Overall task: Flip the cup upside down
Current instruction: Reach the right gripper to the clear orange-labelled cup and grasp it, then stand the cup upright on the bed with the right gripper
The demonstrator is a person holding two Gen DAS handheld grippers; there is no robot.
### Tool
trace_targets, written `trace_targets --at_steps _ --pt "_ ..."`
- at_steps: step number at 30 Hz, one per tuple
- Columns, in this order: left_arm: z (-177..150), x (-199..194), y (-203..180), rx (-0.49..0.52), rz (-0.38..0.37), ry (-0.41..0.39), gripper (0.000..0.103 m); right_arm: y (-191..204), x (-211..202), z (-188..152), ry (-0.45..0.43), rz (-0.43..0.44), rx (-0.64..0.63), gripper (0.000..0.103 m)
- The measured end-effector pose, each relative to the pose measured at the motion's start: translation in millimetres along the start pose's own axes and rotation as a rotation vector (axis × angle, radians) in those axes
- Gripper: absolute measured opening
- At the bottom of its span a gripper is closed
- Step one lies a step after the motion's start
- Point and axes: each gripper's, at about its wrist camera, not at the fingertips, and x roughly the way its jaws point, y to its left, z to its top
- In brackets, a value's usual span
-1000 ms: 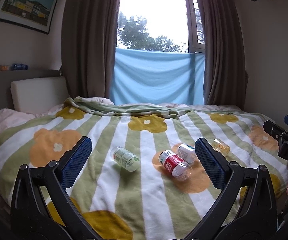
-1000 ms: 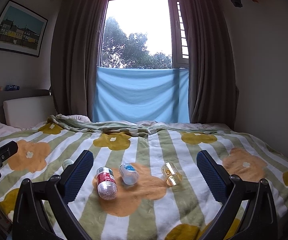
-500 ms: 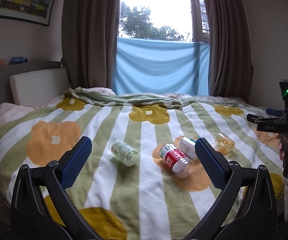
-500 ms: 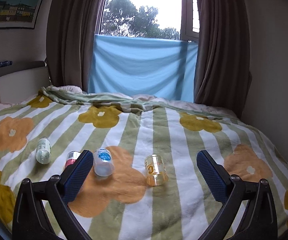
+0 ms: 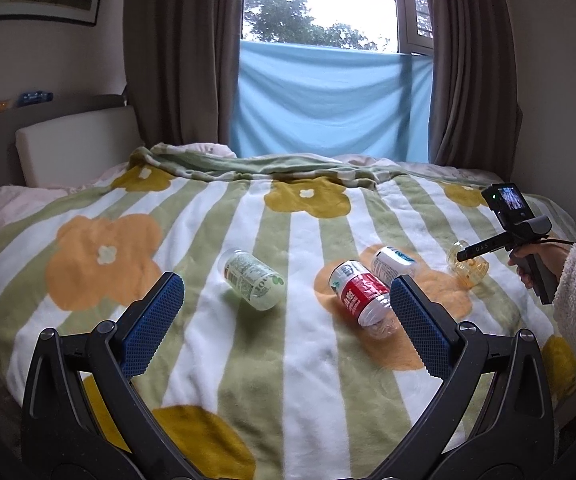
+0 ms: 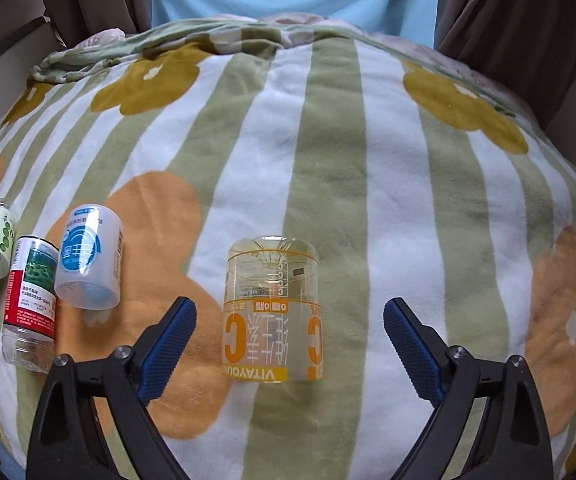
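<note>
My right tool has dropped close, fingers apart either side of the yellow cup at lower centre; gripping comes next. My left tool hangs apart.

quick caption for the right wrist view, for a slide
Open right gripper closing in on the yellow-labelled clear cup lying on the striped floral blanket.

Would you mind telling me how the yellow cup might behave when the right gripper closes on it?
The yellow cup lies sideways on the soft blanket, so it may roll. It looks thin, clear and empty: probably light, possibly slippery.
</note>
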Motion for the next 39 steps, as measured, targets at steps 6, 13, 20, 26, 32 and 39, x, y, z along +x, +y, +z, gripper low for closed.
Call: trace_targets --at_steps 6,13,20,26,32,39 --pt "-6.8 9.5 0.4 0.008 -0.003 0.036 0.103 -3.2 21.7 -0.1 0.078 0.04 0.043 0.069" --pt "-6.9 10.8 1.5 0.005 -0.007 0.04 0.103 3.2 15.5 -2.2 0.066 0.046 0.045 0.055" --pt "-6.9 3.0 5.7 0.008 -0.013 0.033 0.103 19.1 -41.4 -12.6 -0.025 0.103 0.059 0.055" --pt "-9.4 -5.0 10.5 0.039 -0.01 0.036 0.103 85.4 -100.2 -55.7 -0.105 0.198 -0.016 0.055" --pt "-17.0 -12.5 22.2 0.001 -0.061 0.063 0.103 169.2 -102.3 -104.3 -0.065 0.297 -0.145 0.055" --pt "-26.1 -24.4 29.3 0.004 -0.09 0.079 0.103 218.4 -56.8 -127.4 0.067 0.313 -0.196 0.055"
